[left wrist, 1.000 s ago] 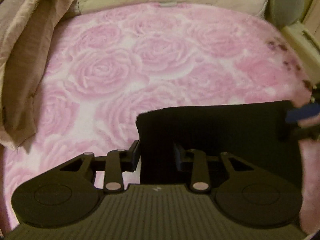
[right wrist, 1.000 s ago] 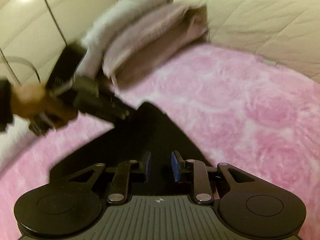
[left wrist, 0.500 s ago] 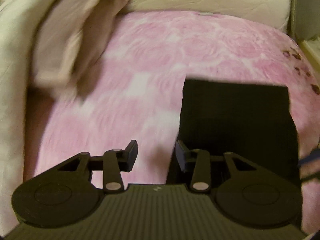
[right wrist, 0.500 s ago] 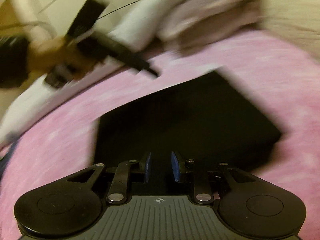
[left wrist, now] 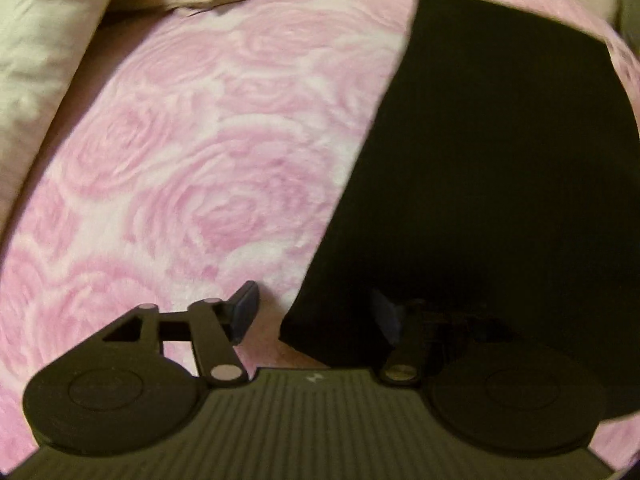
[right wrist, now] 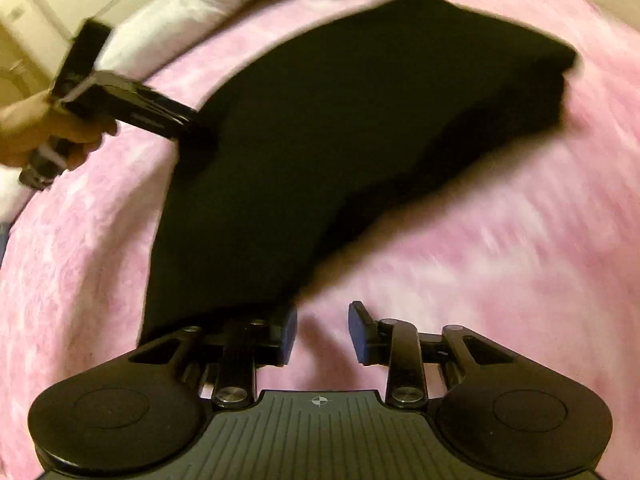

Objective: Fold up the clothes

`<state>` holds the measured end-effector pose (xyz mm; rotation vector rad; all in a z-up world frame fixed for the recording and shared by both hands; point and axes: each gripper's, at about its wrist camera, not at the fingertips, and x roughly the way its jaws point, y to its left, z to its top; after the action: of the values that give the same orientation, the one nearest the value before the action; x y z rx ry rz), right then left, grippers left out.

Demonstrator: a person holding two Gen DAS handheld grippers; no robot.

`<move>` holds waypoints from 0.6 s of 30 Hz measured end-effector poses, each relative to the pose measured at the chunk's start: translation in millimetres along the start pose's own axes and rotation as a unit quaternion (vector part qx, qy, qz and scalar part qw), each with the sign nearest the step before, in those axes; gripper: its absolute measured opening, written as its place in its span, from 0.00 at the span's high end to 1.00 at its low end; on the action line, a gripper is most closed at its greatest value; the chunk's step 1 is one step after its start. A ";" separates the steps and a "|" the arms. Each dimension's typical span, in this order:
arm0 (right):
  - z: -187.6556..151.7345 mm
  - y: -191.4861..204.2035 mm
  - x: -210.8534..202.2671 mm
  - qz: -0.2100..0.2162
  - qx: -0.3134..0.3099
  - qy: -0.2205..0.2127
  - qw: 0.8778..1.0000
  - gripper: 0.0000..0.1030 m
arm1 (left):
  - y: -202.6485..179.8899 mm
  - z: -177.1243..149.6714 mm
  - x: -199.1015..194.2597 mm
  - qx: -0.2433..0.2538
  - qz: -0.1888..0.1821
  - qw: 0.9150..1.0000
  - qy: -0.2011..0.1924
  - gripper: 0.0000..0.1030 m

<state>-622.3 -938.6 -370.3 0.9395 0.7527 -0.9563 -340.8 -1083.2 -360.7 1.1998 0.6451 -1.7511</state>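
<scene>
Both tools have let go of the black garment (left wrist: 500, 168) since a second ago, when its dark cloth lay between each pair of pads; their jaws have just been opening, the left more than the right, and nothing sits between either pair now. From the left wrist view the garment has swung from a low band across the middle to a tall slab filling the side from 1 to 4 o'clock, its near corner just ahead of the right pad at about 5 o'clock.

Left tool (left wrist: 316, 318) stands open over the pink rose-patterned blanket (left wrist: 192, 160) on the bed, one pad over the bare blanket, the other against the dark cloth so that its outline is hard to make out. A beige quilt (left wrist: 36, 52) lies bunched at 10 to 11 o'clock.

In the right wrist view the right tool (right wrist: 322, 334) is open with pink pile showing through the gap. The garment (right wrist: 340, 132) lies folded flat on the blanket (right wrist: 500, 264), stretching from 7 o'clock up to 1 o'clock, its near edge touching or just behind the left pad; blur keeps that unclear. At 9 o'clock a hand (right wrist: 36, 132) holds the left tool (right wrist: 196, 130), whose tip reaches the garment's far edge; its pads are lost against the black
</scene>
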 end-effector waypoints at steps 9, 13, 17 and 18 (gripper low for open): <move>2.6 61.8 -19.5 -0.013 0.019 -0.035 0.999 0.37 | -5.1 -56.3 -67.3 0.123 0.070 0.989 -0.041 0.49; -11.8 135.3 -4.5 -0.049 -0.209 -0.057 0.975 0.37 | -25.8 -84.3 -77.6 0.197 0.068 0.977 -0.041 0.47; -35.7 184.9 51.3 -0.118 -0.416 -0.032 0.901 0.37 | -40.6 -99.3 -78.2 0.188 0.054 0.980 -0.042 0.47; -39.9 183.4 64.2 -0.142 -0.438 -0.020 0.887 0.38 | -45.4 -102.3 -79.4 0.186 0.051 0.980 -0.044 0.47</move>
<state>-434.8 -875.2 -383.5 0.0108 1.1651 -0.7487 -323.8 -950.2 -331.3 1.3693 0.2017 -1.8768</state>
